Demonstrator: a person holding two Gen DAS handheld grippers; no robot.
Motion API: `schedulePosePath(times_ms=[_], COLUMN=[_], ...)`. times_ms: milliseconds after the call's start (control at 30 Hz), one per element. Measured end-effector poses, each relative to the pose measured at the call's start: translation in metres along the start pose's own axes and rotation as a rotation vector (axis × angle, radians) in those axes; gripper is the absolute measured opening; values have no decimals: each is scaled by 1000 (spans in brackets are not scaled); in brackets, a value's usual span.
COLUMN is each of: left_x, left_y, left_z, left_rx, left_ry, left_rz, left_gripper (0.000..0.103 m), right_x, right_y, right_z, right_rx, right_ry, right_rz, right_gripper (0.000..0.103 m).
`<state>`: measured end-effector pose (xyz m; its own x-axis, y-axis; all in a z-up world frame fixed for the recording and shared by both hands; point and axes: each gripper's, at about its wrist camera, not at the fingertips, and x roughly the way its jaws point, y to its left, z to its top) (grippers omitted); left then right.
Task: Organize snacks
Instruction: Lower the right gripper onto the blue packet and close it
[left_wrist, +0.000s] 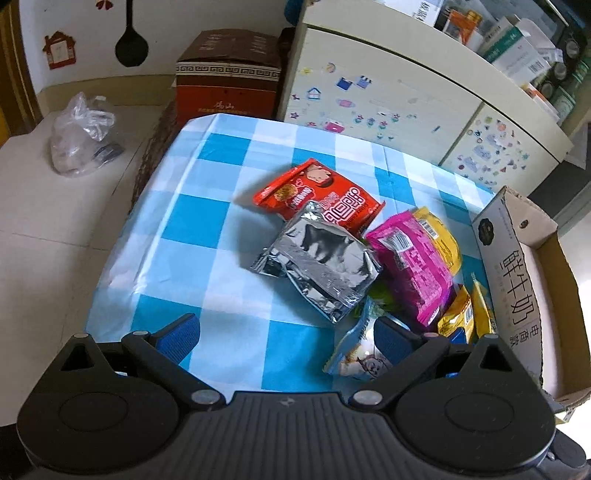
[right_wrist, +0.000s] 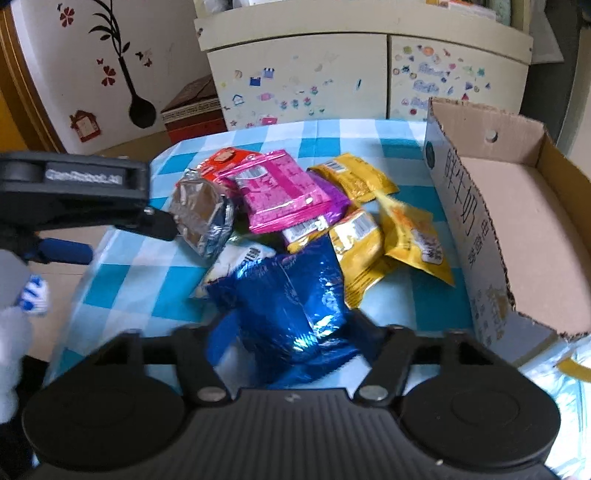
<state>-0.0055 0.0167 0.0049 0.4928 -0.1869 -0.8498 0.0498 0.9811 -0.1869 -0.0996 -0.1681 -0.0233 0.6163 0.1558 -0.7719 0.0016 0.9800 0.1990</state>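
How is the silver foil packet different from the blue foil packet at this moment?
The silver packet lies free on the checked cloth, leaning on the red packet; the blue packet sits between the right gripper's closed jaws. The silver packet is plain and blocky; the blue packet is crumpled and squeezed. Both are shiny foil.

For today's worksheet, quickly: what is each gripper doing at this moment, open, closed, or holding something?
Left gripper: open, holding nothing, above the checked tablecloth.
Right gripper: closed on the blue foil packet.
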Motion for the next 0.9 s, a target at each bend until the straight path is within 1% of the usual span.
schedulePosePath(times_ms=[67, 167, 233, 400, 500, 533, 633, 700, 767, 833, 900], left_x=[3, 8, 11, 18, 25, 27, 34, 38, 43, 48, 55], left_y=[-3, -8, -11, -24, -34, -38, -48, -53, -57, -61, -64], left_z=[-1, -4, -6, -12, -17, -20, -26, -31, -34, -36, -38], left_rx=[11, 30, 40, 90, 133, 150, 204, 238, 256, 270, 283], left_ry=[3, 16, 21, 24, 33, 36, 45, 50, 53, 57, 63], left_rz=[-4, -11, -18, -35, -49, -56, -72, -78, -82, -83, -67], left_gripper=[102, 102, 102, 102, 102, 102, 102, 102, 102, 102, 103], right_x=[-6, -19, -26, -32, -34, -35, -35, -36, -37, -37, -36], right_y=[-2, -6, -10, -29, -35, -35, -37, -36, -35, -38, -40], right_z=[-2, -8, -11, -18, -19, -19, -19, -18, -19, -19, -19], right_rx=[11, 8, 16, 107, 136, 134, 140, 133, 121, 126, 141], right_ry=[23, 31, 44, 95, 95, 95, 98, 97, 94, 91, 93], right_rz=[11, 10, -2, -27, -27, -34, -39, -37, -44, -39, -33], right_gripper=[53, 50, 50, 50, 50, 52, 53, 59, 71, 74, 74])
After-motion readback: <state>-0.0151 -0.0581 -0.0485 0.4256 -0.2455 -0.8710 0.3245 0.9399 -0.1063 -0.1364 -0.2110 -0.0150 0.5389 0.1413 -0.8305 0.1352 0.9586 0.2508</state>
